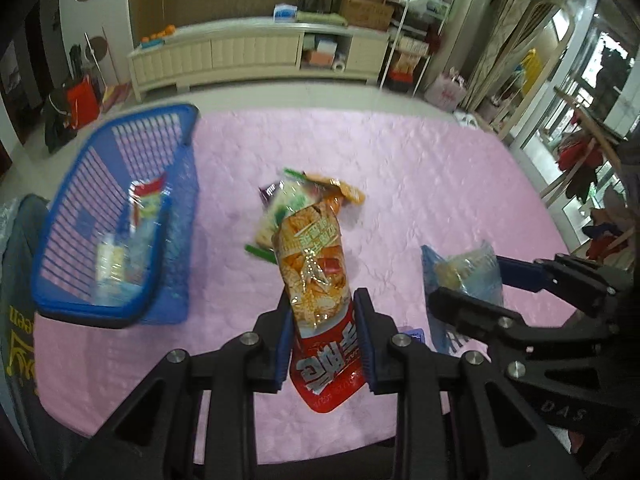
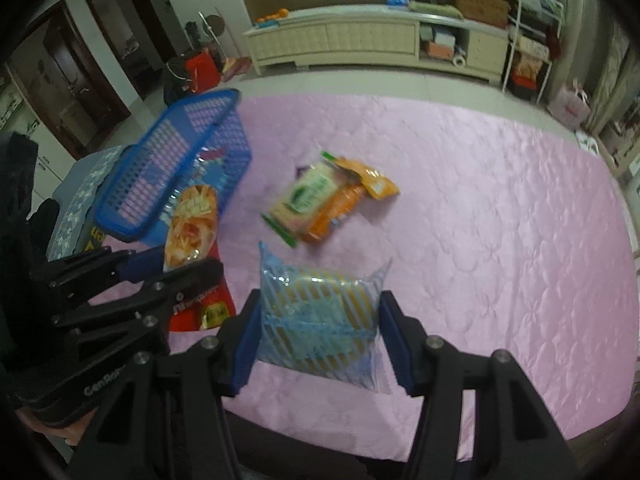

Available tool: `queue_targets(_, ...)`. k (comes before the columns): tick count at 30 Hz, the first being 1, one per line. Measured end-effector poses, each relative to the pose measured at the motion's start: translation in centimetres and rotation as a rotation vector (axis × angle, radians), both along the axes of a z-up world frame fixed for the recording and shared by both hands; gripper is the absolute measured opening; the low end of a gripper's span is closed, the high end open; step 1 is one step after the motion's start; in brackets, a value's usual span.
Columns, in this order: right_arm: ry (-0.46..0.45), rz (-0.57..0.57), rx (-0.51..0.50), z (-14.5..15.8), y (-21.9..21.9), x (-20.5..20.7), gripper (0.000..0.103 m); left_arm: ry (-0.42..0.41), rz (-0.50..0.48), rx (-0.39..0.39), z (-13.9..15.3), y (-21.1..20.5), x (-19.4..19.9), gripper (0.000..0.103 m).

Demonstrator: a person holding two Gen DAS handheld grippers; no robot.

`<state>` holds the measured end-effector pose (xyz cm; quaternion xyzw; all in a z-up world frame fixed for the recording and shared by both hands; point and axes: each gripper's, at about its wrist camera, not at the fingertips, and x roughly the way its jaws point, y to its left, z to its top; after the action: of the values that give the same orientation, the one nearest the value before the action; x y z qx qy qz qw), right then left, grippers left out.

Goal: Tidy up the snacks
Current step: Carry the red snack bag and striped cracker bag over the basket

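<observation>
Each camera rides on its own gripper and looks steeply down along the two fingers at a pink cloth (image 1: pixel 420 184), close enough that the finger frames fill the bottom of each view. The left wrist view has the blue basket (image 1: pixel 120 216) at its left and the right gripper (image 1: pixel 464 280) entering from its right edge, while the right wrist view has the left gripper (image 2: pixel 180 264) entering from its left edge. Both views share the basket, the pile of snack packets (image 2: pixel 328 200) mid-cloth, and the long cream cabinet (image 2: pixel 360 40) against the far wall.
</observation>
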<state>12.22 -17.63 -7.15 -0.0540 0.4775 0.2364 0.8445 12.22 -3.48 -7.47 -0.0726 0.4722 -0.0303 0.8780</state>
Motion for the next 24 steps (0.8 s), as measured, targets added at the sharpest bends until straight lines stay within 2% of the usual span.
queue_targets(11,-0.093,0.070,-0.013,4.6,7.7,-1.9,0.060,-0.102,0.010,0.041,5.1,7.0,-3.6,0.026)
queue_targets(16,-0.116,0.100,0.003,6.0,11.1,-1.7,0.060,-0.130,0.036,0.034,7.0,11.3,-4.1,0.026)
queue_targets(24,-0.122,0.160,-0.016,5.7,16.6,-0.7,0.060,-0.141,0.082,0.047,7.6,16.8,-4.2,0.026)
